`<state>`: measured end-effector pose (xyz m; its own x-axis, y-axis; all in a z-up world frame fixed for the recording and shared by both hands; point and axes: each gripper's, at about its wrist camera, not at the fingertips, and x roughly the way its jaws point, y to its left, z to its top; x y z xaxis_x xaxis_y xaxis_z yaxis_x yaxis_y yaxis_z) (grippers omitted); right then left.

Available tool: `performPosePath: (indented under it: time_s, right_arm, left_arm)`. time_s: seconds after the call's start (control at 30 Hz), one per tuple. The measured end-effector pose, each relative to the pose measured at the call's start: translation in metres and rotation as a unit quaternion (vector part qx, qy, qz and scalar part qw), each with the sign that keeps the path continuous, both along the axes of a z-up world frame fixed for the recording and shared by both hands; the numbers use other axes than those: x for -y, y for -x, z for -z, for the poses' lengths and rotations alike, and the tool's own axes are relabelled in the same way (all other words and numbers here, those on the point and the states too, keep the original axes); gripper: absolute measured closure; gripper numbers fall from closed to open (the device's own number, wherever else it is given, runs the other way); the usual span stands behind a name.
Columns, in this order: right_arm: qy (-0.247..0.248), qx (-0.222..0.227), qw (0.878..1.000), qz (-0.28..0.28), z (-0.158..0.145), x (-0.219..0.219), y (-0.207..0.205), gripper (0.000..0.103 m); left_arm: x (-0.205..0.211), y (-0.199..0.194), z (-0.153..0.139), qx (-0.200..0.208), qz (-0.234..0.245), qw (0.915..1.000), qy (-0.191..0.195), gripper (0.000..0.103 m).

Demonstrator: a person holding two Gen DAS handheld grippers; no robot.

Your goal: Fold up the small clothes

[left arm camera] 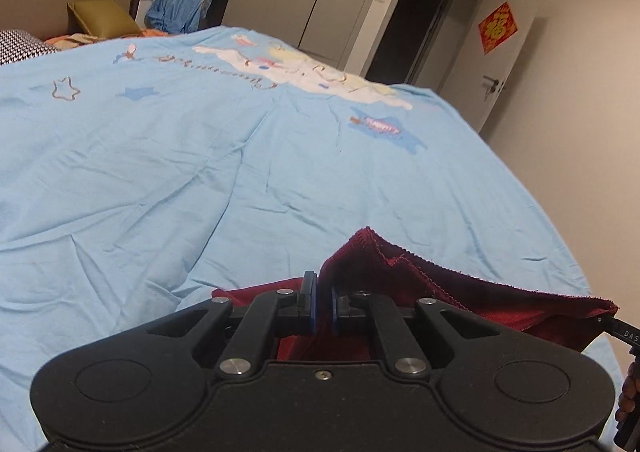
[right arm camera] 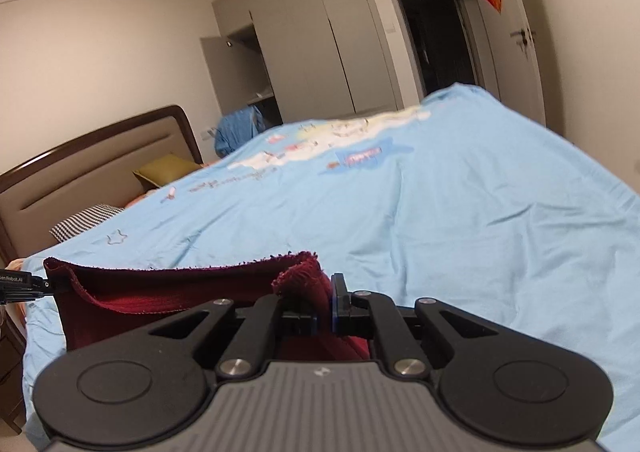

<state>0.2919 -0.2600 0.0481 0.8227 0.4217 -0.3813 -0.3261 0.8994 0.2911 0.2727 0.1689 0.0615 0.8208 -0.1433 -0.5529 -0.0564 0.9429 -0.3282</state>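
Observation:
A dark red cloth (left arm camera: 460,288) with stitched edges hangs stretched between my two grippers above the light blue bedspread (left arm camera: 200,172). My left gripper (left arm camera: 323,302) is shut on one corner of the cloth; the corner pokes up past its fingers. In the right wrist view the same red cloth (right arm camera: 168,288) spans to the left, and my right gripper (right arm camera: 324,308) is shut on its other bunched corner. The tip of the other gripper shows at the far edge of each view. The lower part of the cloth is hidden behind the gripper bodies.
The bed carries a blue cover with a cartoon print (left arm camera: 304,68). At its head are a brown headboard (right arm camera: 92,164), a green cushion (left arm camera: 102,16) and a checked pillow (right arm camera: 84,222). A blue garment (left arm camera: 180,10), grey wardrobes (right arm camera: 320,32) and an open doorway (right arm camera: 436,24) lie beyond.

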Motion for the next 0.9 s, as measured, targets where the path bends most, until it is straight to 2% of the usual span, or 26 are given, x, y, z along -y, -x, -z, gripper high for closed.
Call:
performPosePath:
  time_s: [0.27, 0.77, 0.83, 0.9]
  right_arm:
    - [0.018, -0.047, 0.999, 0.002, 0.038, -0.012, -0.048, 0.096]
    - [0.037, -0.076, 0.996, 0.009, 0.068, -0.025, -0.092, 0.095]
    - [0.035, -0.080, 0.996, 0.010, 0.071, -0.025, -0.095, 0.094]
    - [0.033, -0.081, 0.996, 0.011, 0.073, -0.024, -0.096, 0.091]
  left_arm:
    - [-0.009, -0.037, 0.025, -0.028, -0.022, 0.9993, 0.011, 0.097]
    - [-0.013, -0.077, 0.068, -0.064, -0.057, 0.9961, 0.019, 0.097]
    - [-0.013, -0.078, 0.069, -0.065, -0.059, 0.9960, 0.020, 0.095]
    - [-0.012, -0.078, 0.070, -0.064, -0.064, 0.9957, 0.017, 0.083]
